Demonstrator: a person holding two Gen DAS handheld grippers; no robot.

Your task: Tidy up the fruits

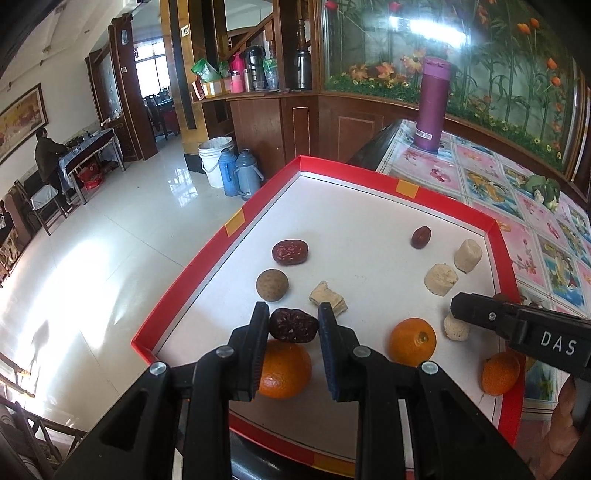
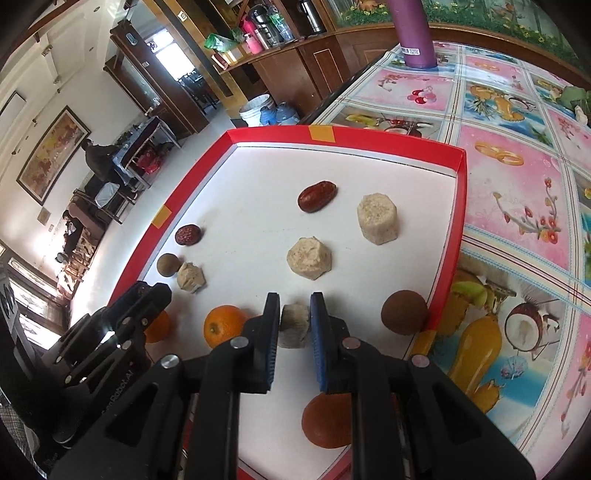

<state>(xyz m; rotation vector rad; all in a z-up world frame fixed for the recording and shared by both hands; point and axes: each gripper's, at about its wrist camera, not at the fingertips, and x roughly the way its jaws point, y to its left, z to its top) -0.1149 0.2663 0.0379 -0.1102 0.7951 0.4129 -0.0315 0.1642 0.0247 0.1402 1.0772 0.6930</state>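
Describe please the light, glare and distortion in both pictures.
Left wrist view: strong glare on the glass panel and the shiny floor; fisheye bends the red tray rim. Right wrist view: daylight is even, the tablecloth curves, and dark corners frame the picture.

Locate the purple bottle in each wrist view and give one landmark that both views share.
Left wrist view: the purple bottle stands upright at upper right, on the flowered tablecloth beyond the red tray's far edge.
Right wrist view: only the bottle's lower part shows, at the top edge right of centre, cut off by the frame.
Shared landmark: the orange tape patch on the tray's far rim.
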